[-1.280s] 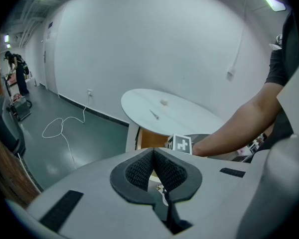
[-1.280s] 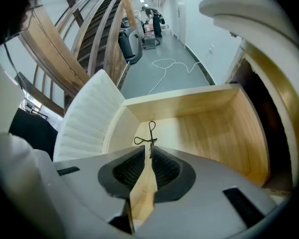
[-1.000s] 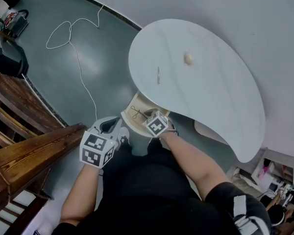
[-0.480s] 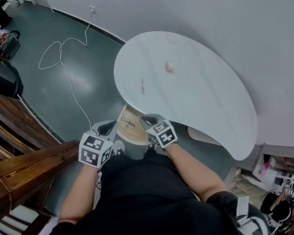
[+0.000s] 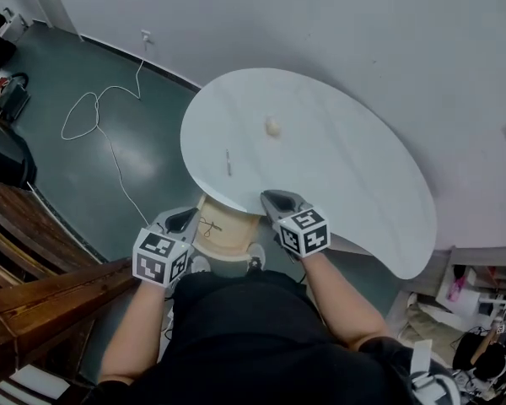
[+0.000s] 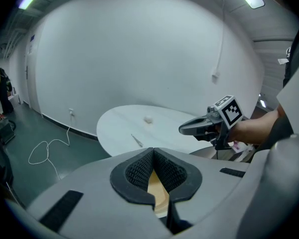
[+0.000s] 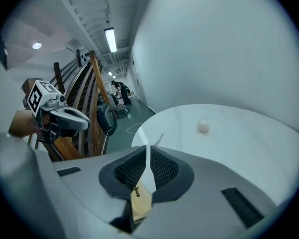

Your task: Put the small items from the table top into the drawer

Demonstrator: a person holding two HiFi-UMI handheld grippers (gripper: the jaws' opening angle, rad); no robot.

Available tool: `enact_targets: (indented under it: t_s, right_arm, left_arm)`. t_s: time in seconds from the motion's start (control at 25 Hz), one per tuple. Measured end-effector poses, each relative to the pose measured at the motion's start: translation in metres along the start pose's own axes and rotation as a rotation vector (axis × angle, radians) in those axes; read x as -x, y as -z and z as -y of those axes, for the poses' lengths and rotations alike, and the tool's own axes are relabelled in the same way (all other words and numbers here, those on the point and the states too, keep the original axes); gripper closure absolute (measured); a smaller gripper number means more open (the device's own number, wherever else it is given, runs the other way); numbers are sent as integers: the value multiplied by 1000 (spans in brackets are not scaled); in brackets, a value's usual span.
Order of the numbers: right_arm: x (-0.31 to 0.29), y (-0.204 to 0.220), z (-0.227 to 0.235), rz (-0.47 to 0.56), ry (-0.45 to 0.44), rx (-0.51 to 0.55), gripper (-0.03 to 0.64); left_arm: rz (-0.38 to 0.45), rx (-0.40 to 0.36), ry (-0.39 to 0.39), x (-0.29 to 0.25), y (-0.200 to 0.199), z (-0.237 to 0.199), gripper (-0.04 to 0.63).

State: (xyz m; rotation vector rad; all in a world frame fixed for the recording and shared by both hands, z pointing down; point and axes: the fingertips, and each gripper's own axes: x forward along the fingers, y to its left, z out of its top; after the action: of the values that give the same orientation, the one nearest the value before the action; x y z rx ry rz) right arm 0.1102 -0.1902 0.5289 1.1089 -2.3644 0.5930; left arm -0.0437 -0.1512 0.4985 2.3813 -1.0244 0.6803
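Claws hovered at the near rim of the white surface (image 5: 363, 184) in the head view. My left claw (image 5: 184, 219) hung beside the pulled-out drawer (image 5: 232, 234), and my right claw (image 5: 276, 198) sat just over the surface's edge. Scissors (image 5: 207, 226) lay in the drawer. A round pale item (image 5: 272, 126) and a thin stick-like item (image 5: 228, 162) waited on the surface, the stick nearer the rim above the drawer. I judged the drawer was left open to take those two. Bare floor with a loose cable (image 5: 93, 116) lay to the left and a wall stood behind the surface, so approach was free from my side only.

From the left gripper view, my left claw (image 6: 153, 151) was clenched at the tips on nothing, with drawer wood showing through the gap below. It looked parked clear of the right claw's path. The stick (image 6: 137, 141) lay near the curved edge, the round item (image 6: 148, 118) farther in.

From the right gripper view, my right claw (image 7: 148, 148) was nearly closed, a thin slit between the pads and nothing in it. It pointed across open surface at the stick (image 7: 159, 139), with the round item (image 7: 203, 127) well apart to the right. Nothing crowded either item, though the stick's flatness probably called for a low, careful pinch.
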Motion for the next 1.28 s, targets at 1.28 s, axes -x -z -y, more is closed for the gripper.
enact_targets:
  t_s: [1.28]
  right_arm:
    - [-145, -38, 213, -146, 118, -63, 423]
  left_arm:
    - [-25, 124, -295, 29, 11, 2, 580]
